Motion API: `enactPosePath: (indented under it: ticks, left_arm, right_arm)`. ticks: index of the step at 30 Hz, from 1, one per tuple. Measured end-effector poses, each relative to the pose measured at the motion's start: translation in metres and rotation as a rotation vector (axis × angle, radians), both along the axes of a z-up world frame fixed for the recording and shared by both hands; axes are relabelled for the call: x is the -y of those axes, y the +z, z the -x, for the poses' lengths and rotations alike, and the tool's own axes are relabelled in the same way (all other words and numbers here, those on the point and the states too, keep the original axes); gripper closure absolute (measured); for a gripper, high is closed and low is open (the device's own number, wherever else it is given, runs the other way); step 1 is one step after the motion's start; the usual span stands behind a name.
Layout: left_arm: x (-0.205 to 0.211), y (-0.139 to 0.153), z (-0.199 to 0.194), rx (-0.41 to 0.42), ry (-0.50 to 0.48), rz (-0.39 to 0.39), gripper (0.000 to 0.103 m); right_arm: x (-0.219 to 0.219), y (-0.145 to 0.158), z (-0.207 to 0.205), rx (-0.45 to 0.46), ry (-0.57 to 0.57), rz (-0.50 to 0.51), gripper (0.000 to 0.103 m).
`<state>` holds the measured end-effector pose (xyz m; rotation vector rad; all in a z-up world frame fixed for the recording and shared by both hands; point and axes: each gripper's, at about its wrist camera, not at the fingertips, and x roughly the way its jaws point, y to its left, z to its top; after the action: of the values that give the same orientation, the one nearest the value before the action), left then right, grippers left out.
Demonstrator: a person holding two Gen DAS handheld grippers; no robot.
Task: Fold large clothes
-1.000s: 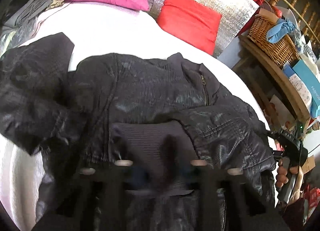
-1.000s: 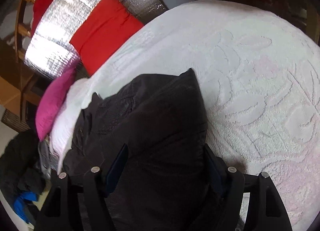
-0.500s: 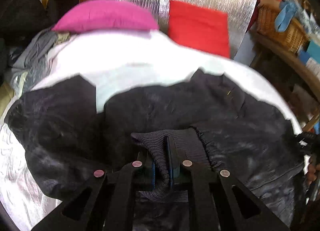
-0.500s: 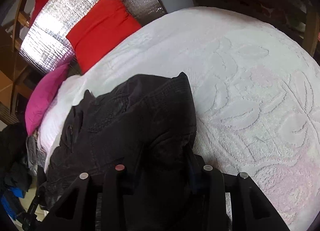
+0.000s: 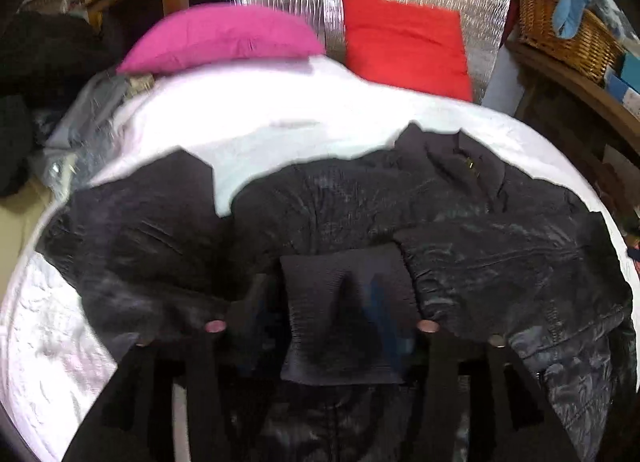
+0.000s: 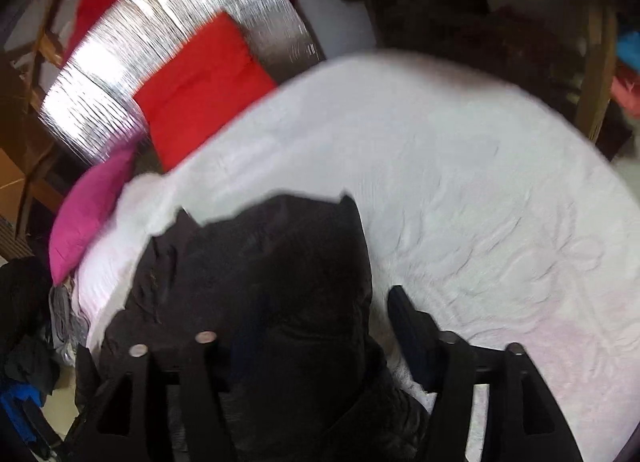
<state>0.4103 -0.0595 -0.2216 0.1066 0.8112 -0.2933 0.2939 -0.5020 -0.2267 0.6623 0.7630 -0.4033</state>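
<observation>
We are holding both grippers over the black jacket (image 5: 360, 213), which is lying spread on the white bedspread (image 5: 280, 117), with its collar pointing toward the red pillow (image 5: 404, 41). The left gripper (image 5: 320, 310) is standing with its jaws wide apart, and the ribbed cuff (image 5: 344, 302) of the jacket is lying loose between them; we are not seeing either finger pressing on it. One sleeve is lying on the jacket's body, on the side toward the wicker basket (image 5: 568, 33), and the other part of the jacket is spreading toward the pink pillow (image 5: 224, 37).

The right gripper (image 6: 320, 326) is also standing with jaws far apart. A dark fold of the jacket (image 6: 280, 282) is lying between its fingers (image 6: 412, 322), nearer to the finger on the jacket's side, and the other finger is over the bare bedspread (image 6: 480, 181). Behind the red pillow (image 6: 204, 89) a silver foil panel (image 6: 168, 33) is leaning
</observation>
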Motion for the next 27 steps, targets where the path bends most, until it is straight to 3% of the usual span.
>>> enactPosePath:
  ticks: [2, 6, 9, 11, 14, 18, 22, 27]
  left_arm:
    - [-0.003, 0.013, 0.012, 0.074, 0.02, -0.01, 0.032]
    - [-0.003, 0.026, 0.025, 0.123, 0.015, 0.012, 0.032]
    - [0.005, 0.021, 0.03, 0.091, -0.036, 0.031, 0.032]
    - [0.012, 0.013, 0.028, 0.061, -0.061, 0.028, 0.032]
    - [0.022, -0.005, 0.02, -0.01, -0.085, 0.002, 0.032]
    - [0.03, -0.03, 0.004, -0.13, -0.089, -0.021, 0.032]
    - [0.027, -0.025, 0.005, -0.133, -0.085, 0.006, 0.032]
    - [0.021, -0.006, 0.019, -0.073, -0.108, 0.089, 0.031]
  right_arm:
    - [-0.013, 0.015, 0.008, 0.052, 0.035, 0.036, 0.031]
    - [-0.052, 0.022, 0.006, 0.101, 0.188, 0.041, 0.031]
    - [-0.091, 0.017, -0.006, 0.081, 0.308, 0.079, 0.032]
    - [-0.114, 0.008, -0.013, 0.065, 0.365, 0.101, 0.042]
    - [-0.141, -0.012, -0.029, -0.002, 0.444, 0.104, 0.046]
    - [-0.159, -0.048, -0.045, -0.152, 0.473, 0.139, 0.046]
    - [-0.159, -0.046, -0.043, -0.139, 0.48, 0.157, 0.046]
    - [-0.159, -0.027, -0.036, -0.038, 0.458, 0.112, 0.045]
